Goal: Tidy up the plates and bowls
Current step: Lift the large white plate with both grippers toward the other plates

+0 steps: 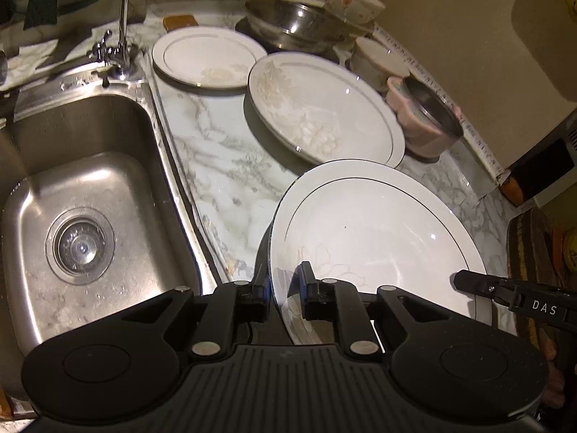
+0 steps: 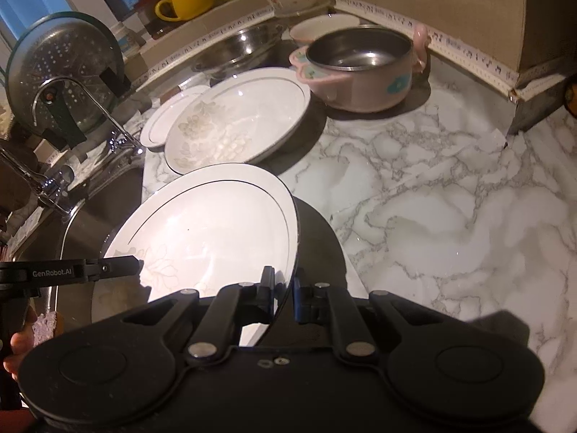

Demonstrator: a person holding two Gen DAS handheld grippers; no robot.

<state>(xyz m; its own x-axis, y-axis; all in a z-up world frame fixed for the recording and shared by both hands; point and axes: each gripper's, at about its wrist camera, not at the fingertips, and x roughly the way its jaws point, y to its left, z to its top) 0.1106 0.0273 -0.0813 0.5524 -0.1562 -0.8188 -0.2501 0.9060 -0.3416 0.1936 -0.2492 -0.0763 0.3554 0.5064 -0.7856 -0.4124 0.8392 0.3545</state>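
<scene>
Both grippers hold one large white deep plate [image 1: 375, 231] above the marble counter; it also shows in the right wrist view [image 2: 209, 231]. My left gripper [image 1: 283, 281] is shut on its left rim. My right gripper [image 2: 285, 285] is shut on its right rim, and also shows in the left wrist view [image 1: 468, 283]. A floral deep plate [image 1: 324, 108] lies behind it, also in the right wrist view [image 2: 238, 119]. A flat plate [image 1: 205, 56] lies further back. A pink pot [image 2: 360, 68] with a steel inside stands at the back right.
A steel sink [image 1: 90, 195] with a tap [image 1: 122, 18] lies to the left. A steel bowl [image 1: 295, 25] and small ceramic bowls [image 1: 378, 57] stand along the back wall. A yellow mug [image 2: 187, 0] sits on the ledge. A bare marble counter [image 2: 450, 198] stretches right.
</scene>
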